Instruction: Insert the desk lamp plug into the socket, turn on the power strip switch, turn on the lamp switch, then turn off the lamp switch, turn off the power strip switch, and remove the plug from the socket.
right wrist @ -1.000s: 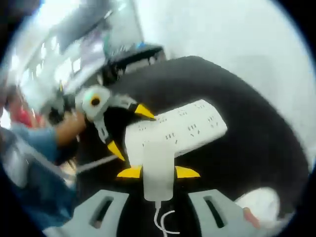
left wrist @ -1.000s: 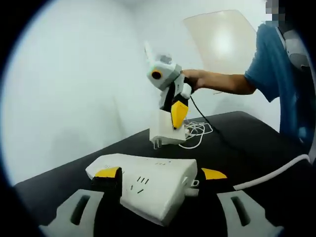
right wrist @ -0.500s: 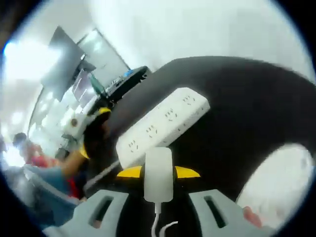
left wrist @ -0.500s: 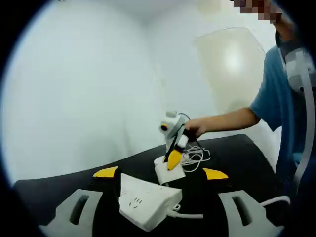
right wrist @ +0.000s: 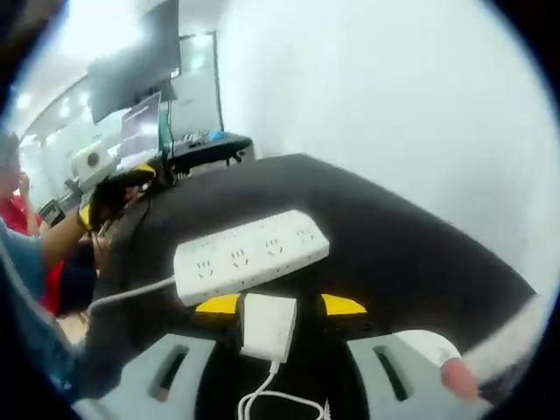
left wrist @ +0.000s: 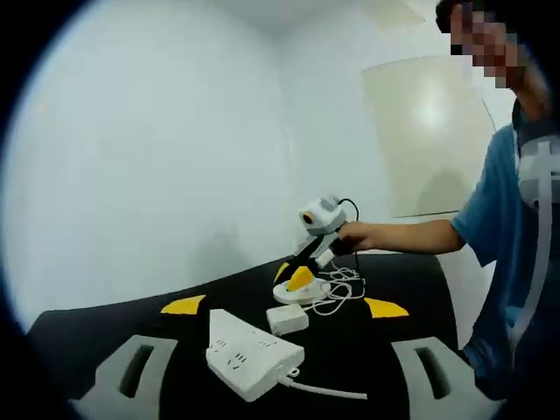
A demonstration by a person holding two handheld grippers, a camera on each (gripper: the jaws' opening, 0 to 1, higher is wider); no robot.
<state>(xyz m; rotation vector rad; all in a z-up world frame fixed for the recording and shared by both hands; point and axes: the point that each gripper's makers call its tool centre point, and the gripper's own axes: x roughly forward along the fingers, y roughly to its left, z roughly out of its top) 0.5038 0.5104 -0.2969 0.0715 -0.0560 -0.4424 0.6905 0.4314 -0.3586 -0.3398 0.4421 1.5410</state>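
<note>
**Left gripper view.** The left gripper (left wrist: 284, 306) stood with its yellow-tipped jaws wide apart and empty. The white rectangular plastic power strip (left wrist: 252, 365) lay flat between them, sockets up, its white cord trailing off towards the right of the view. Just beyond it lay the white blocky plug adapter of the lamp (left wrist: 288, 318), apart from the strip. Farther off, the right gripper (left wrist: 299, 278) hovered at the round white lamp base (left wrist: 301, 294), beside a loose coil of white cable (left wrist: 343, 287).

Judged from the layout, the plug was out of the socket and the sequence was at or near its end. To finish well, the adapter should rest clear of the sockets and the cable should not snag the jaws.

The surface was a matt black table (left wrist: 411, 302), set against a plain white wall (left wrist: 140, 149); a pale panel (left wrist: 424, 131) hung on the adjoining wall.

**Right gripper view.** The adapter (right wrist: 267, 325) lay between the right gripper's (right wrist: 280, 304) yellow tips, which stood clear of its sides; the jaws appeared parted and not gripping it. The power strip (right wrist: 251, 256) lay just beyond, not touching the adapter. Whether the strip's switch was off could not be told.

The black table (right wrist: 411, 262) met the white wall (right wrist: 394, 114). Behind, a dark wall screen (right wrist: 131, 70) and a cluttered desk (right wrist: 203, 145) showed an open workroom.
</note>
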